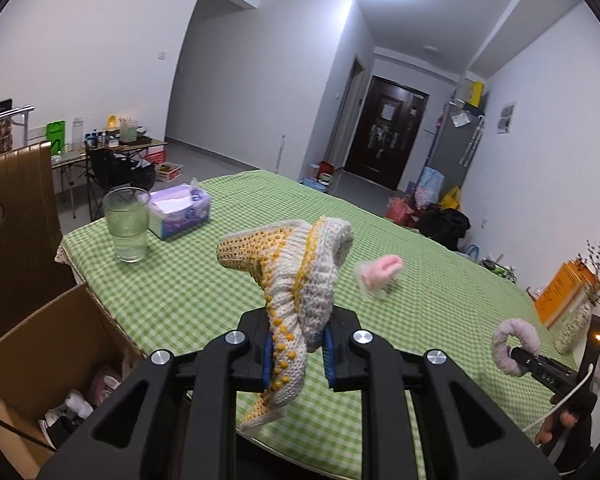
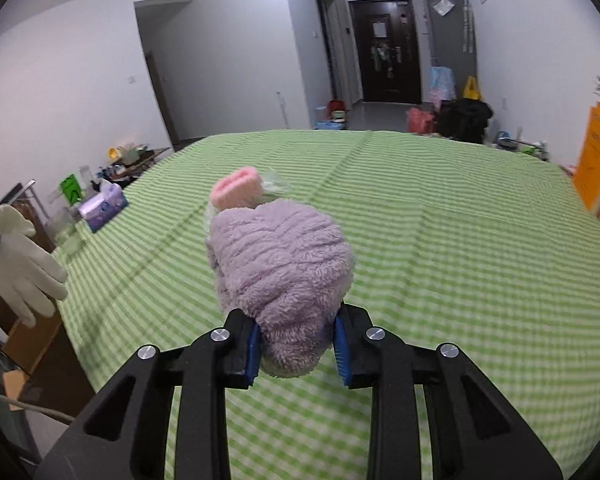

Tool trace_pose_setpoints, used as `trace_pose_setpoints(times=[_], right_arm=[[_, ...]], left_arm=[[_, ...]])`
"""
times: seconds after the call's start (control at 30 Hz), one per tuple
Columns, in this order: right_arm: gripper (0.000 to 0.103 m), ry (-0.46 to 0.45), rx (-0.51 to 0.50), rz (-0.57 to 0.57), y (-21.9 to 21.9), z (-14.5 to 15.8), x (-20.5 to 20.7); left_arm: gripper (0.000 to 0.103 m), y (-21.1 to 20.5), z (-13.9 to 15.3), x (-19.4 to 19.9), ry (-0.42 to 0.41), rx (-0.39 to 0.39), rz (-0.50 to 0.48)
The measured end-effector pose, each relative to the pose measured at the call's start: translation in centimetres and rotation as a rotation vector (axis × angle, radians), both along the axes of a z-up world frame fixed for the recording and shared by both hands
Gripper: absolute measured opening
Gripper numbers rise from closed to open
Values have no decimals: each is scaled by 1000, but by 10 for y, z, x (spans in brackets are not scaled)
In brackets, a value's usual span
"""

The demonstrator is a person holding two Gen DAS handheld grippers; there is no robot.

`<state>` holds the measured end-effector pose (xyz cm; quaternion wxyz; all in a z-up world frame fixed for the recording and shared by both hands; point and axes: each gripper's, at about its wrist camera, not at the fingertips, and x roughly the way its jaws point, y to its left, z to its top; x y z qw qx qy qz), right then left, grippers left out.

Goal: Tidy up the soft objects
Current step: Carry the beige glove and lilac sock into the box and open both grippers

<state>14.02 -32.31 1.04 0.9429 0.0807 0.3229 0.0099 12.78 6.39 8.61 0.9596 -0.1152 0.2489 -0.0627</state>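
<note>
A wide table (image 1: 440, 280) is being covered by a green checked cloth. At its left edge an open cardboard box (image 1: 40, 344) is being kept, soft items lying inside. Over the cloth's near edge, a knitted cream and yellow sock (image 1: 296, 280) is being pinched between the jaws of the left gripper (image 1: 297, 354). To the right, a fluffy lilac sock (image 2: 280, 264) is being squeezed by the jaws of the right gripper (image 2: 298, 354). Farther back, a small pink sock (image 1: 380, 274) is being left on the cloth.
</note>
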Motion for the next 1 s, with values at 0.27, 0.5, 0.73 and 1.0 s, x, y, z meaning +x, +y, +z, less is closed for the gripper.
trace_pose_setpoints(times=[0.27,0.5,0.73,1.0], right_arm=[[29,-52,-41,-22,-13,18,-44],[29,-75,-79,21,0,32,-57],[29,-73,-136,82,32,40,-40],[30,-38,-178,270,127,35,11]], left_arm=[[16,-10,8,-39,-38,-7,-9],[16,16,4,-58,-40,-41,42],[16,66,-6,-70,-43,-88,149],[16,141,-28,-76,-5,-108,315]])
